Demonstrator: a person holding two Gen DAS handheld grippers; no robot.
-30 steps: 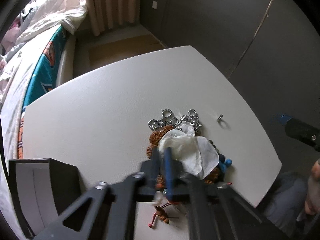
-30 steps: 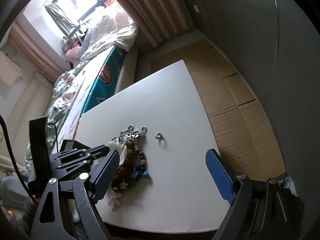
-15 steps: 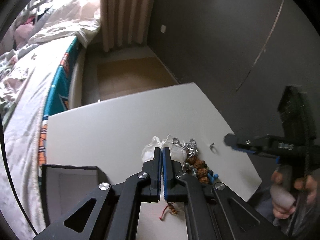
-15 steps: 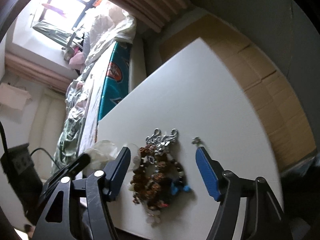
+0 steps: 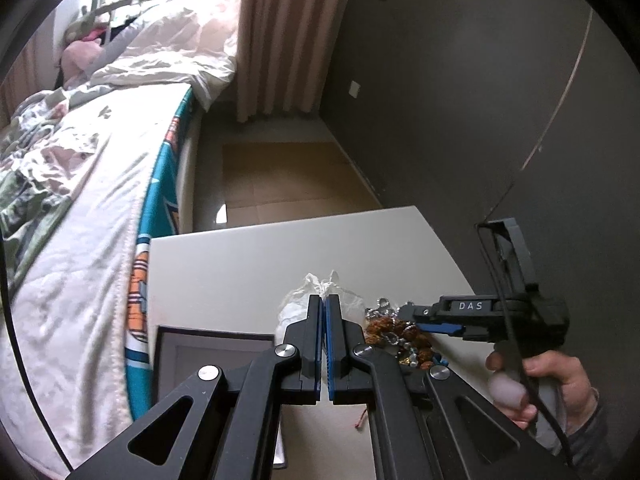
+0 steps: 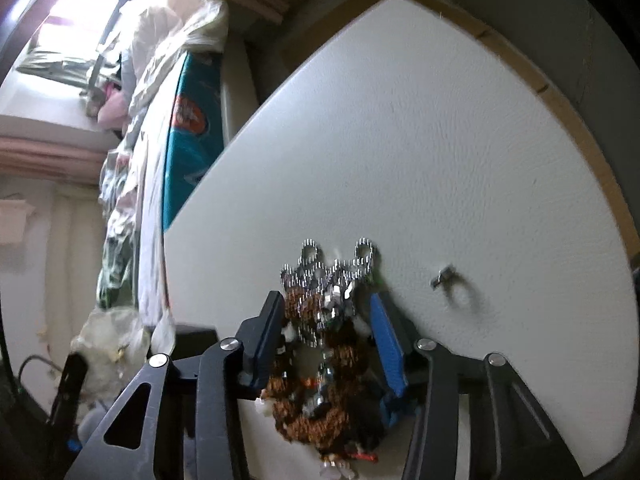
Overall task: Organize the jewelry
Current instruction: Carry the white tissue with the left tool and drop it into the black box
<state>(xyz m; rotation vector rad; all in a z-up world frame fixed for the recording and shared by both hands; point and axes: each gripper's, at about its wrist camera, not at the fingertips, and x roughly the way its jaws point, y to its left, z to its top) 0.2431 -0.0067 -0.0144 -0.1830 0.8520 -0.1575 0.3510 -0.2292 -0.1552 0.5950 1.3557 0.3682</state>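
Shiny metal chain [image 6: 332, 270]; rough brown beads [image 6: 316, 420]; matt white table [image 6: 420, 140]; crinkled translucent bag [image 5: 320, 288].

A home bedroom: an unmade bed [image 5: 92, 152] with rumpled white bedding lies left of the white counter [image 5: 248, 264], and pink curtains [image 5: 280, 36] hang by a bright far window [image 6: 100, 4].

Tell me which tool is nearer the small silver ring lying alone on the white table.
Right. The right tool straddles the bead pile beside the small silver ring; the left tool, shut on a white plastic bag, is beyond the pile.
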